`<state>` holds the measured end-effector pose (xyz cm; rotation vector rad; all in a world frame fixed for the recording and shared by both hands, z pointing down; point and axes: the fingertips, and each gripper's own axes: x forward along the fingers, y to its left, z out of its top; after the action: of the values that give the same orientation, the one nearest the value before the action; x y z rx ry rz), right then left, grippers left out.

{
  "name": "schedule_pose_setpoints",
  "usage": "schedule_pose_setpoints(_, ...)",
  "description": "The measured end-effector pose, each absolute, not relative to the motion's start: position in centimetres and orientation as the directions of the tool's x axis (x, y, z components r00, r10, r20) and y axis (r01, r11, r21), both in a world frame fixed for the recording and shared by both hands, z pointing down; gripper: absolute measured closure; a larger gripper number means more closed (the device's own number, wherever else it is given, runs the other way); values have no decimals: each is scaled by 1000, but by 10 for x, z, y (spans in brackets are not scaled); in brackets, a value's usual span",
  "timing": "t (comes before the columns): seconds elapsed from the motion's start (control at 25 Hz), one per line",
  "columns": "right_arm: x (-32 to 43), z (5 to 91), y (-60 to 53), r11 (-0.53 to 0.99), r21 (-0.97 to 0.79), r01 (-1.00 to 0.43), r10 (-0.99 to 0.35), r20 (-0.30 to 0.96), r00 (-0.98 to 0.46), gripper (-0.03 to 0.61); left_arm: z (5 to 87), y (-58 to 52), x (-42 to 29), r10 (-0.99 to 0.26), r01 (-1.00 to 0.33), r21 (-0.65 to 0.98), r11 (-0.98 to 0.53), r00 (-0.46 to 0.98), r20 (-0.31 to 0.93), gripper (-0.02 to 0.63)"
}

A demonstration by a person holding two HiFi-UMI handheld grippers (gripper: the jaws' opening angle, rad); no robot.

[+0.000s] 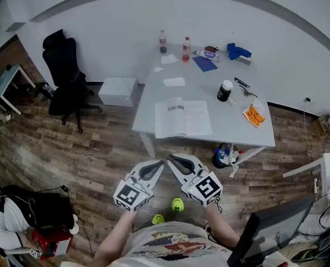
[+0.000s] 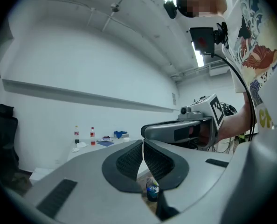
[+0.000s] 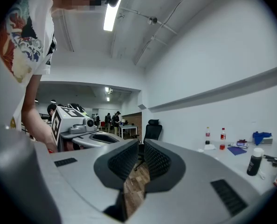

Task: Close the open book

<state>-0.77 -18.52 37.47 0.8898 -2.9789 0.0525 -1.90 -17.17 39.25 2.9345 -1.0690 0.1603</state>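
Two bottles (image 1: 163, 41) beyond open book (image 1: 183, 118)

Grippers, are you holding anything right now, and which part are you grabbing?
Nothing is held. The left gripper and right gripper are both shut and empty, and the open book lies untouched on the table.

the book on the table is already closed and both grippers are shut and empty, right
No, the book lies open on the table, as the head view shows. The left gripper and right gripper are indeed shut and empty.
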Motion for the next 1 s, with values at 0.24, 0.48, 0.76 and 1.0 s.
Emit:
schedule_pose_setpoints(0.24,15,390,-218,853,-43,-520,-517,62,-854,548,411,-207,-1,-678,-683,-16,-731,723,133,600)
schedule_pose_setpoints(0.48,22,399,-237,852,-67,-519,-515,70,-854,548,421,-224,4,-689,-697,0,-717,709,152,600)
schedule_pose_setpoints(0.76,13,412,-262,838,-43,-544,-537,107,-837,548,431,-251,-1,-658,-665,-23,-746,732,174,600)
schedule_pose_setpoints(1.0,-9,422,-281,815,8,-580,-572,174,-801,548,443,-268,-17,-604,-612,-27,-790,771,200,600)
